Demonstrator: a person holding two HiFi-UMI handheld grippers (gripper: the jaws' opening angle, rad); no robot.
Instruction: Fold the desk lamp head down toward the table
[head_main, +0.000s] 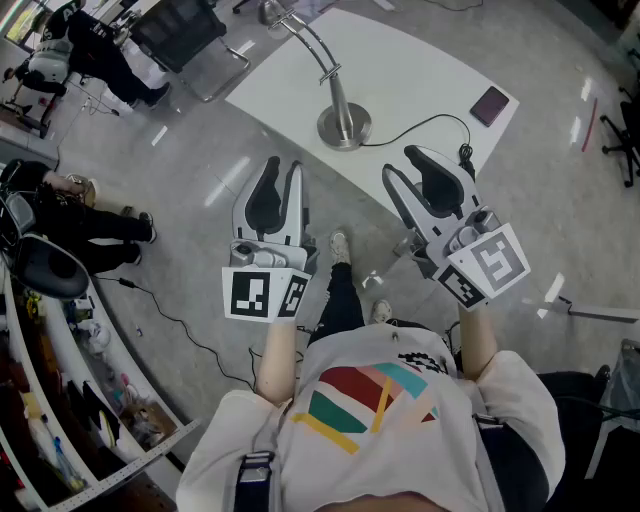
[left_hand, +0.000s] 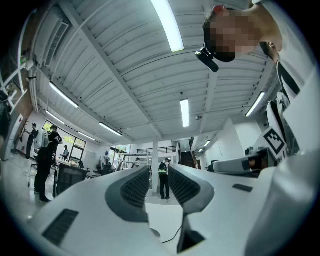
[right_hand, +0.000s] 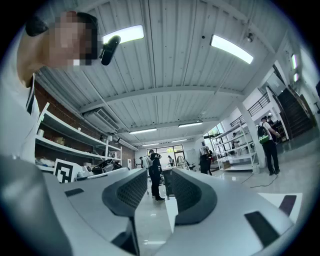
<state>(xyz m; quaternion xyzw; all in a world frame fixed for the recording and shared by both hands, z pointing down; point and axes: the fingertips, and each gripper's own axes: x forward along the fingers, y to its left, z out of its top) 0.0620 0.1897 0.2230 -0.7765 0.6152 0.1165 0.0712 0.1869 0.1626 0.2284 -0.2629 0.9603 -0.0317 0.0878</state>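
White left claw (head_main: 282, 172) and right claw (head_main: 402, 166) both gape partway, empty, apart from the desk lamp (head_main: 344, 127).

Shiny polished metal lamp (head_main: 343, 126) at twelve o'clock; smooth matt white table (head_main: 420, 70) beneath; glossy, reflective grey floor (head_main: 195, 185) around.

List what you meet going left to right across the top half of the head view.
black office chair → desk lamp → small dark flat object; the last two sit on the white table.
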